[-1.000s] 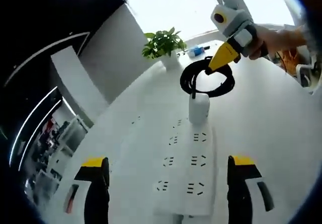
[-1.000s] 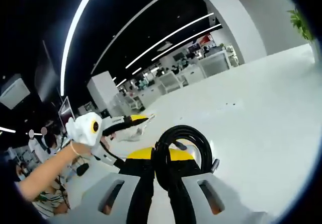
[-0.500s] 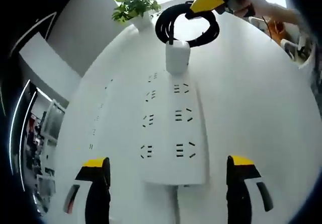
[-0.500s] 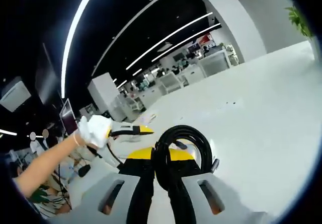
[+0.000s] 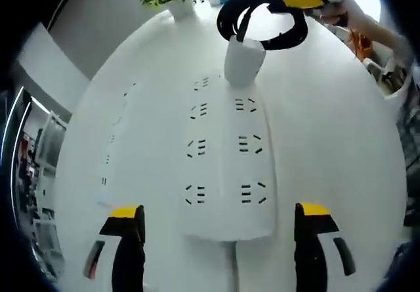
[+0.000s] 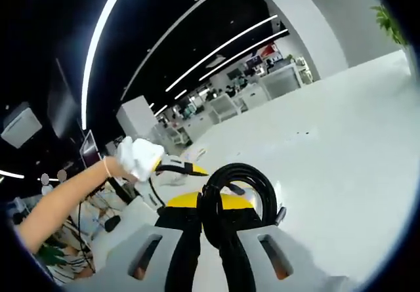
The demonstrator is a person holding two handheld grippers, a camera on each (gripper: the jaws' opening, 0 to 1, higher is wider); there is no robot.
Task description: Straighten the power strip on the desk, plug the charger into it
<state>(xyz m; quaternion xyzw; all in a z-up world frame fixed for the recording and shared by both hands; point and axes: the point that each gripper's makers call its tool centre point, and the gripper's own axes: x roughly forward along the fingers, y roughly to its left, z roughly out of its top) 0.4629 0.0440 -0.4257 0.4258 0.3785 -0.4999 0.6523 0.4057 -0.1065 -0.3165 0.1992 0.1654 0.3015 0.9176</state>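
Charger (image 5: pixel 243 61) stands at the far end of the power strip (image 5: pixel 226 167) on the desk (image 5: pixel 328 147), right hand-held gripper (image 6: pixel 210 229) clamped on its coiled cable (image 6: pixel 239 180), left hand-held gripper (image 5: pixel 220 221) released, straddling the strip's near end; best steady that end and press the charger straight down.

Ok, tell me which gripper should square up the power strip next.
Left. Its open fingers straddle the near end of the power strip, ready to close and turn it. The right gripper is busy, shut on the black cable coil.
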